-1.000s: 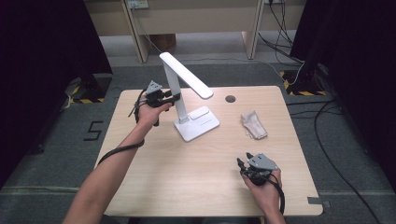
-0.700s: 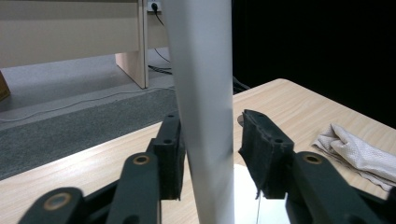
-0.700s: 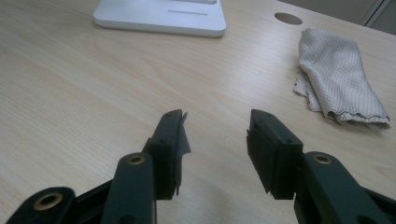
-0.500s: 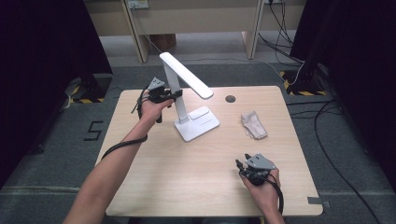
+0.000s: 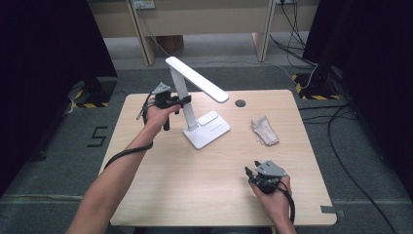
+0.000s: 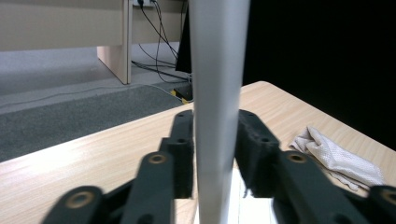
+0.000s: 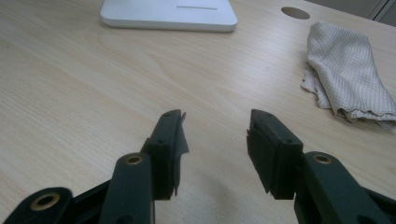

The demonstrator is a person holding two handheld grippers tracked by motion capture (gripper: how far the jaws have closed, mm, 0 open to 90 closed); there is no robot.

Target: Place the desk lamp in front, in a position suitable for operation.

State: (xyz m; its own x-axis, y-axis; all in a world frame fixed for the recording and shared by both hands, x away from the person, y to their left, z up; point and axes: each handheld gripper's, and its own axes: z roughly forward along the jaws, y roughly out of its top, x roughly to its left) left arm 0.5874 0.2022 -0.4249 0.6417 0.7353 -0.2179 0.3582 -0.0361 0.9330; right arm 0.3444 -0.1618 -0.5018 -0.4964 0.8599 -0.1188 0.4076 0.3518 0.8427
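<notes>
While my left gripper [image 6: 212, 154] clamps the lamp's upright post [image 6: 217, 93], seemingly with full contact, the lamp [image 5: 195, 105] stands mid-table and my right gripper [image 7: 215, 144] rests open near the cloth [image 7: 348, 70]. I judge I'm steadying it; repositioning next needs firm grip.

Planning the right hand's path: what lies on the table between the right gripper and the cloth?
Nothing: in the right gripper view, bare wood runs from the open right gripper to the cloth. The high view agrees.
</notes>
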